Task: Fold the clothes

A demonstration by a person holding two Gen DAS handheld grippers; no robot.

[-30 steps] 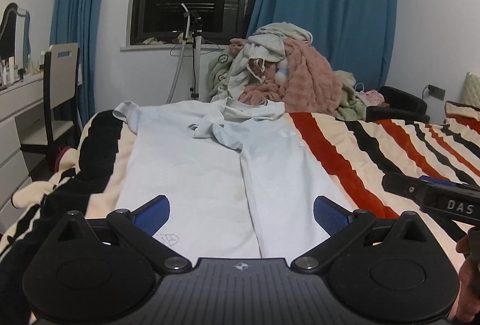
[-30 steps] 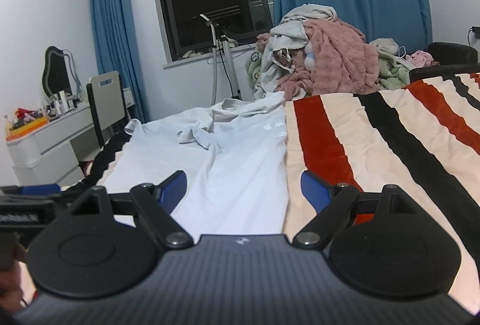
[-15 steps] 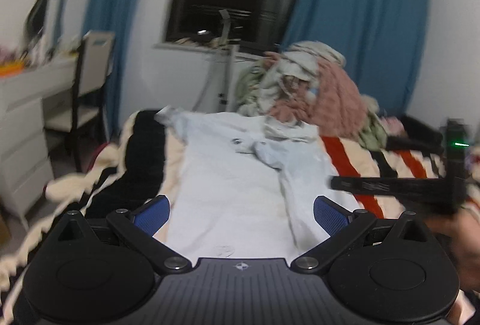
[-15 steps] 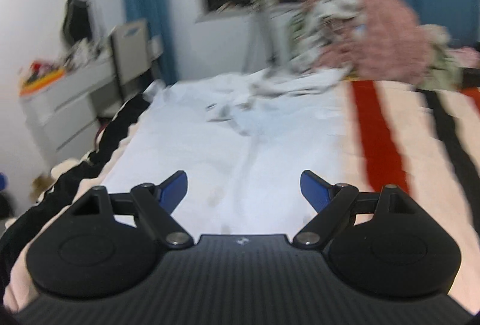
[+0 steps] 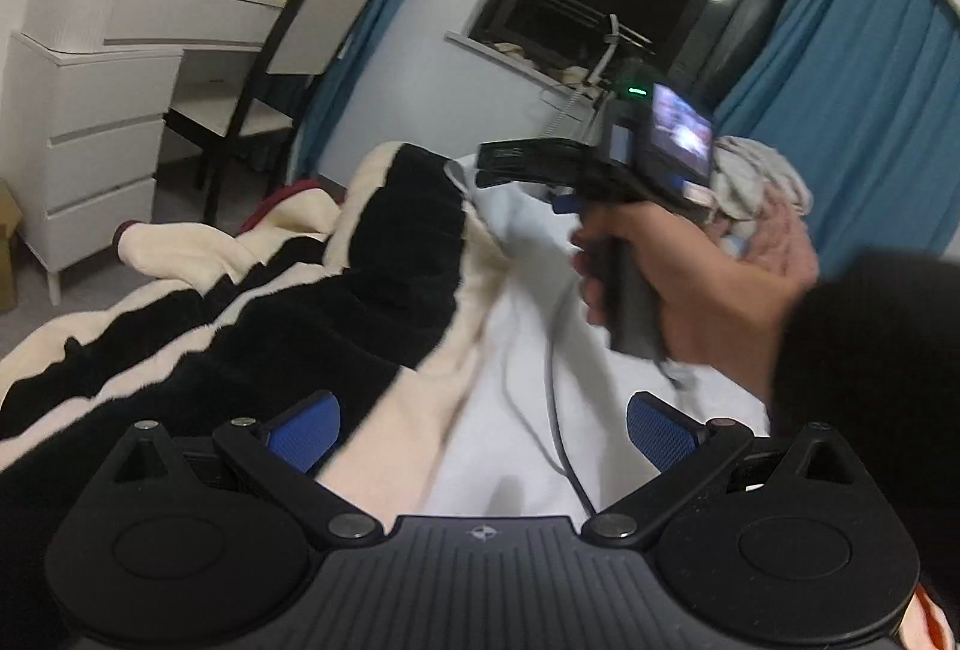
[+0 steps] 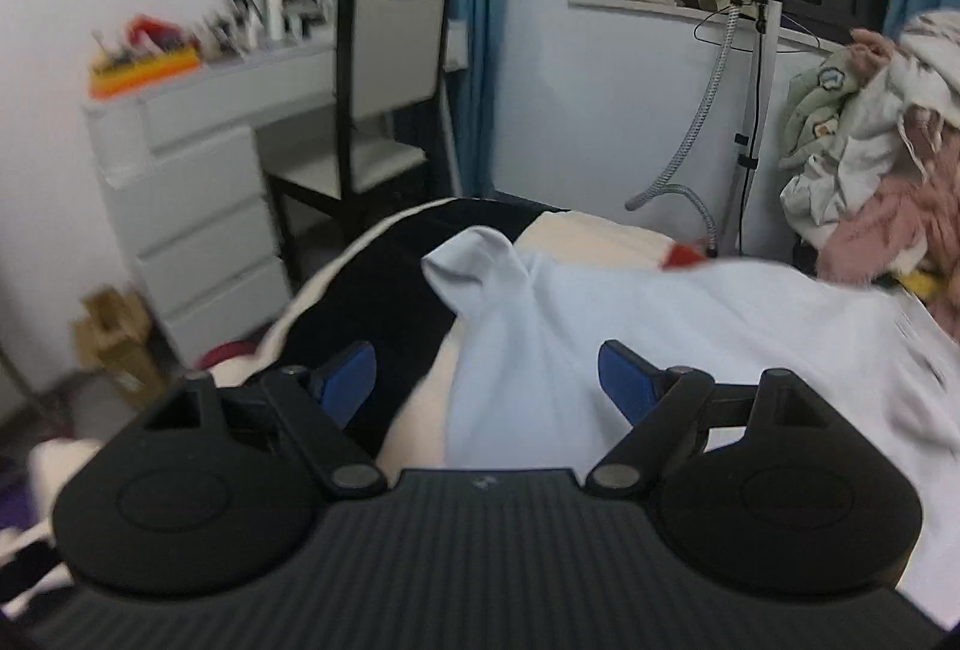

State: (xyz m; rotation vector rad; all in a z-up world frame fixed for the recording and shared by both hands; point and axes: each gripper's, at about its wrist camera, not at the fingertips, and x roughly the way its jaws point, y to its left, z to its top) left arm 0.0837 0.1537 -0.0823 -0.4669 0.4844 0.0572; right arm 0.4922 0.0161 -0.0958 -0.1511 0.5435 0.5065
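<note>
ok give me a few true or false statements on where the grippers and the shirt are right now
1. Both grippers are open. True: the left gripper and the right gripper each show a wide gap between their blue fingers.
2. The right gripper grips the shirt's sleeve. False: the sleeve lies ahead of it, untouched.
3. The shirt lies spread on the blanket. True.
4. The chair is tipped over on the floor. False: the chair stands upright at the dresser.
5. A hand holds the right gripper in the left wrist view. True.
</note>
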